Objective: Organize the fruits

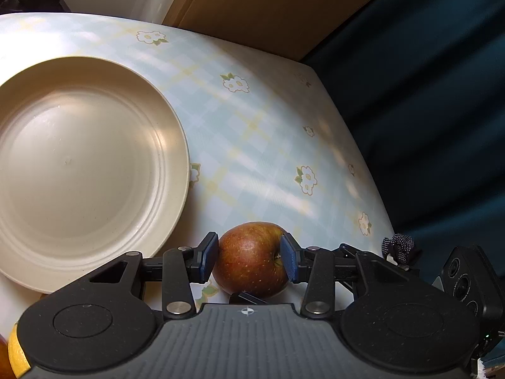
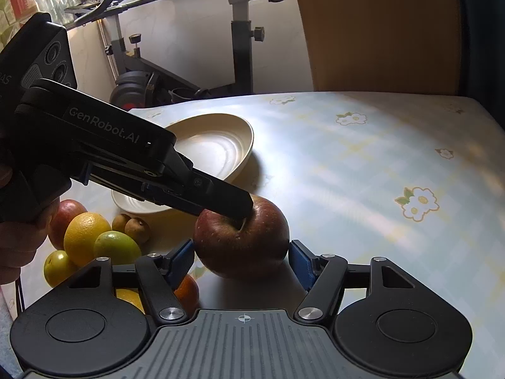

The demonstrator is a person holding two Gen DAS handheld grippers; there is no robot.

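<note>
A dark red apple sits between the blue pads of my left gripper, which is shut on it just right of the beige plate. In the right wrist view the same apple rests on the table, the left gripper clamped over its top. My right gripper is open, its blue pads on either side of the apple, close but with a small gap. The plate lies beyond. A pile of fruit, with an orange, a green citrus and a red apple, lies at the left.
The table has a pale blue checked cloth with flowers. Two small brown fruits lie by the pile. An exercise bike and a wooden chair back stand behind the table. The table's right edge drops to dark blue fabric.
</note>
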